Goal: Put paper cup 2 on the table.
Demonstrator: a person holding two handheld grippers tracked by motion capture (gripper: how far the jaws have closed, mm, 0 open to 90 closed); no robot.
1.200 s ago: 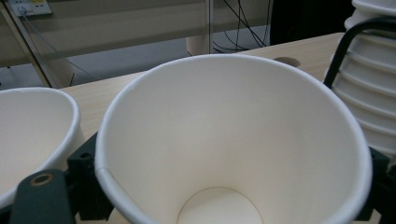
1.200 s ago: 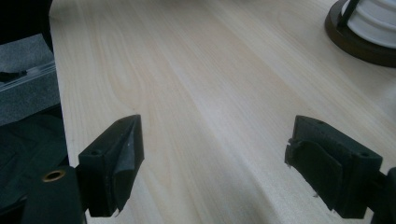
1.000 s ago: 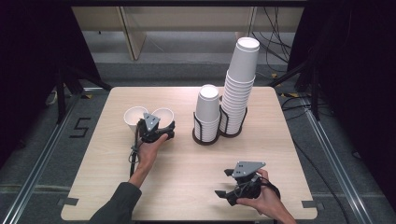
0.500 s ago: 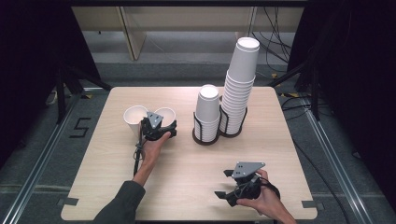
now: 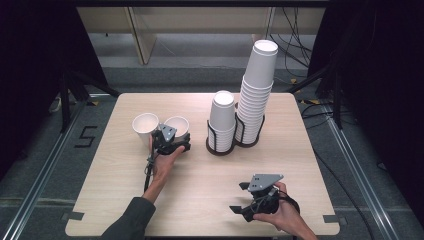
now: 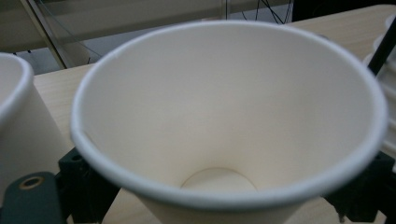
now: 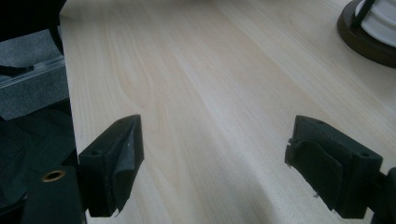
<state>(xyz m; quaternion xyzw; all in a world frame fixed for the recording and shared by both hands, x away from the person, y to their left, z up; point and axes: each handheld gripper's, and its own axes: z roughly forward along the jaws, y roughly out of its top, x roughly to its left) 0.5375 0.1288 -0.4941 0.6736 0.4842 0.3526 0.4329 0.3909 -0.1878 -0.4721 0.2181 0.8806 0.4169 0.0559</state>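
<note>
Nearest to me, my right gripper (image 5: 243,199) rested on the worktop (image 5: 210,180), its jaws wide apart with nothing between them. Farther on, my left gripper (image 5: 169,144) was at the second paper cup (image 5: 176,125), which stood on the worktop just beside the first cup (image 5: 145,123). The jaws had just been opening, and in the left gripper view they stood on both sides of the cup (image 6: 229,116); I judged the hold was loosening. To do this well, I thought I must open fully, then draw straight back, not touching either cup. Behind stood the short stack (image 5: 222,117) and the tall stack (image 5: 256,90).
</note>
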